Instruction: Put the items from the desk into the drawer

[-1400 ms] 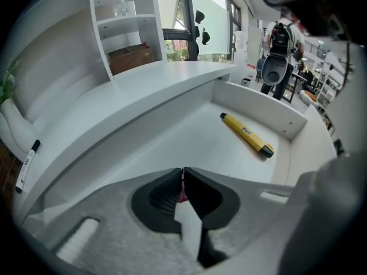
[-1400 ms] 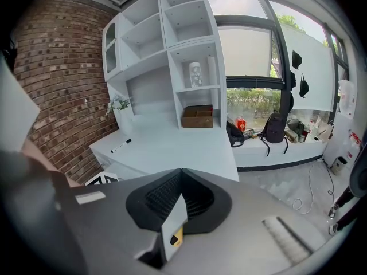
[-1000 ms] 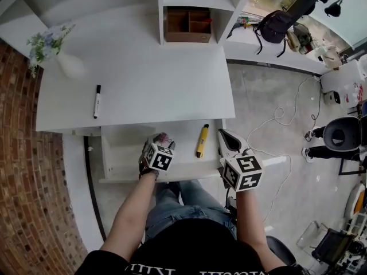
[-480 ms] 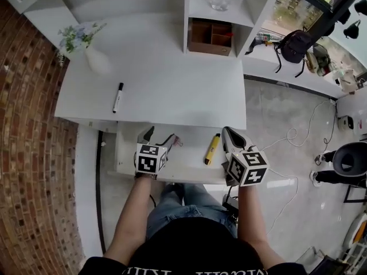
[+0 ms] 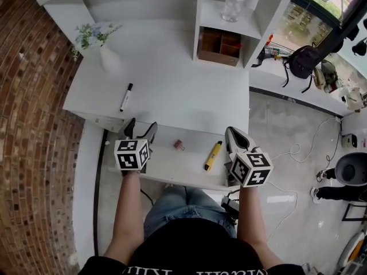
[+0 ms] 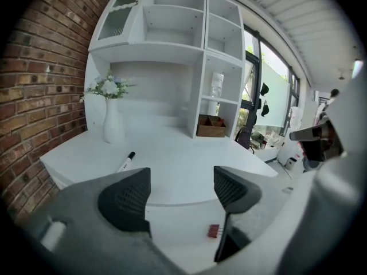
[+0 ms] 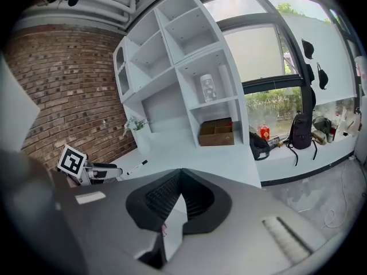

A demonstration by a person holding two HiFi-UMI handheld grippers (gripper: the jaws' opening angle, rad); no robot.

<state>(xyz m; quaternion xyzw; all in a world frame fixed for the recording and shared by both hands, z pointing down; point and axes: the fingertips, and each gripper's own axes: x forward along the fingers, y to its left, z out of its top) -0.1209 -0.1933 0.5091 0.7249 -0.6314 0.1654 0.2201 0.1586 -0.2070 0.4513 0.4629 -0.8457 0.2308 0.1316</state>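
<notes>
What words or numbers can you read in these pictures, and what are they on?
No word or number reads clearly.
Print on shirt: white letters, cut off by the picture's edge, unreadable.
Cubes on left gripper and right gripper: square patterns, no letters.
On marker pen: print, if any, too small.

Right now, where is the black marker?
In the head view, the marker lies left on the desk, between the vase and the left gripper.

Head cam looks steeply down; both gripper views, low, share desk (image 5: 172, 90).
</notes>
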